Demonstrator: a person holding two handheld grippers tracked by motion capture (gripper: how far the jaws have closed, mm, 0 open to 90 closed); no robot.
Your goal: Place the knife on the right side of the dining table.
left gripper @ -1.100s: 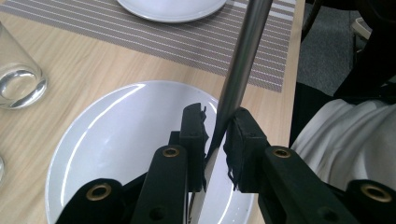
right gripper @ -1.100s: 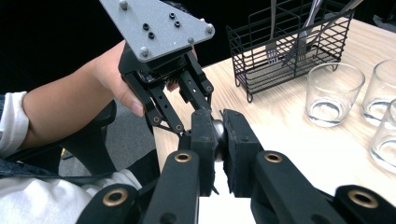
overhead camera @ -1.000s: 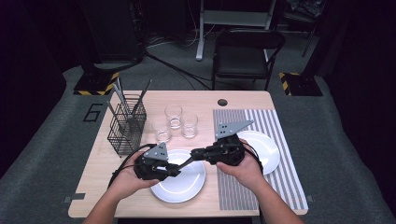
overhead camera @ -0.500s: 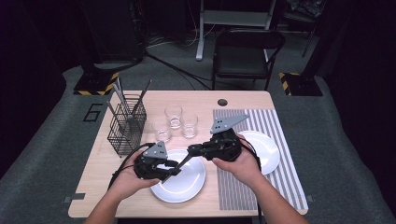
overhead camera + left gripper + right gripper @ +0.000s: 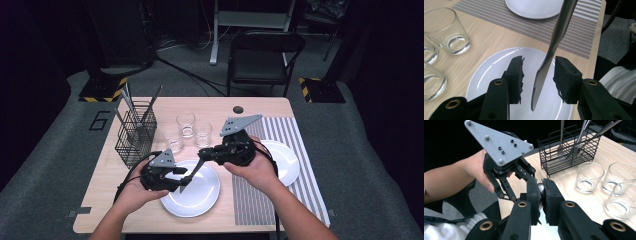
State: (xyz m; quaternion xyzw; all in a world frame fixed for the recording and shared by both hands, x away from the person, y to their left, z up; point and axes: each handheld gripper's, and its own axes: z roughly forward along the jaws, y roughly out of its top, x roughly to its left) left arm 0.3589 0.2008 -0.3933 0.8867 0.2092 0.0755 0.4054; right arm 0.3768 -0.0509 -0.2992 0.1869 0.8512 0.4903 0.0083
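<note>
A steel table knife (image 5: pixel 192 173) slants down over the near white plate (image 5: pixel 206 196). My right gripper (image 5: pixel 206 156) is shut on its handle end (image 5: pixel 540 187). The blade (image 5: pixel 541 80) hangs between the pads of my left gripper (image 5: pixel 538 61), which is open, with a gap on each side of the blade. In the high view the left gripper (image 5: pixel 176 179) sits at the plate's left rim, pointing right at the right gripper. The right gripper view shows the left gripper's grey plate (image 5: pixel 498 143) and the hand that holds it.
Three empty glasses (image 5: pixel 188 123) stand behind the near plate (image 5: pixel 491 68). A black wire basket (image 5: pixel 136 133) with cutlery is at the left. A second white plate (image 5: pixel 284 161) lies on the striped placemat (image 5: pixel 280 197) at the right. A chair (image 5: pixel 265 56) stands beyond the table.
My right gripper has risen a little and shifted left and away, tilting the knife more steeply. The left gripper has stayed at the plate's left rim.
</note>
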